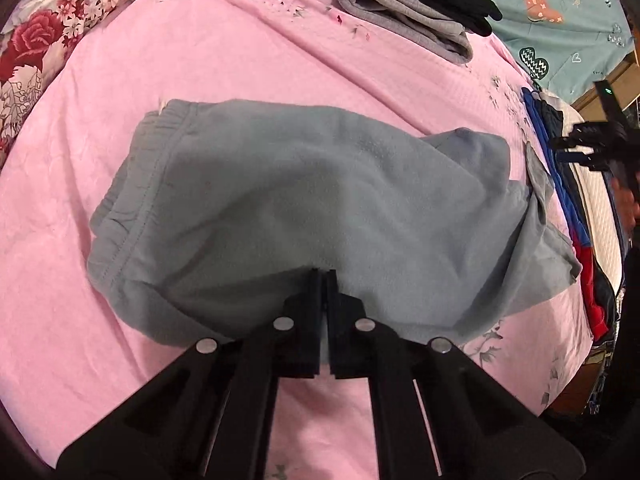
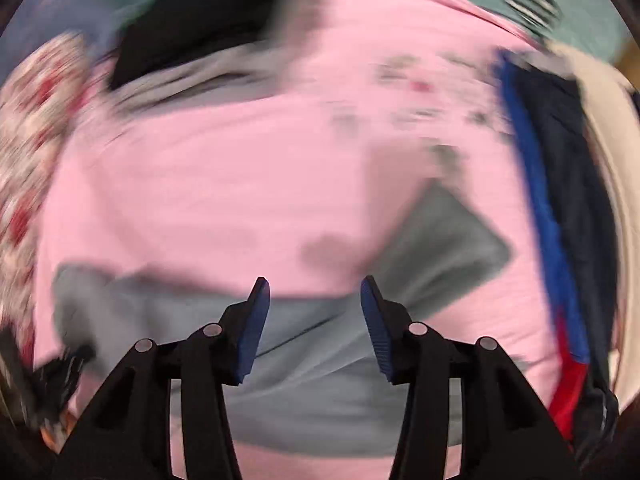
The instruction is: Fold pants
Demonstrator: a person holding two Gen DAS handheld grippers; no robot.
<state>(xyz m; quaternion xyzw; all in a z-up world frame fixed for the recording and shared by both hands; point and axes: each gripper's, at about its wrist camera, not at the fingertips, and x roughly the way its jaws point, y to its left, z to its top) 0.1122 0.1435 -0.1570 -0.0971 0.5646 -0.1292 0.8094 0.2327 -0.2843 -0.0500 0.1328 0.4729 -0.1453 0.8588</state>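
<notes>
Grey fleece pants (image 1: 304, 200) lie folded on the pink bedsheet (image 1: 224, 60), waistband at the left, leg ends bunched at the right. My left gripper (image 1: 325, 274) is shut at the pants' near edge; its tips touch the fabric, and I cannot tell if cloth is pinched. In the blurred right wrist view my right gripper (image 2: 315, 284) is open and empty, above the grey pants (image 2: 320, 380), with one corner (image 2: 452, 240) sticking out to the right. The right gripper also shows at the right edge of the left wrist view (image 1: 592, 148).
Folded grey and black clothes (image 1: 412, 12) lie at the back of the bed. A pile of blue, navy and red garments (image 1: 576, 216) lies along the right edge. A floral quilt (image 1: 36, 48) is at the left, a teal blanket (image 1: 560, 12) at back right.
</notes>
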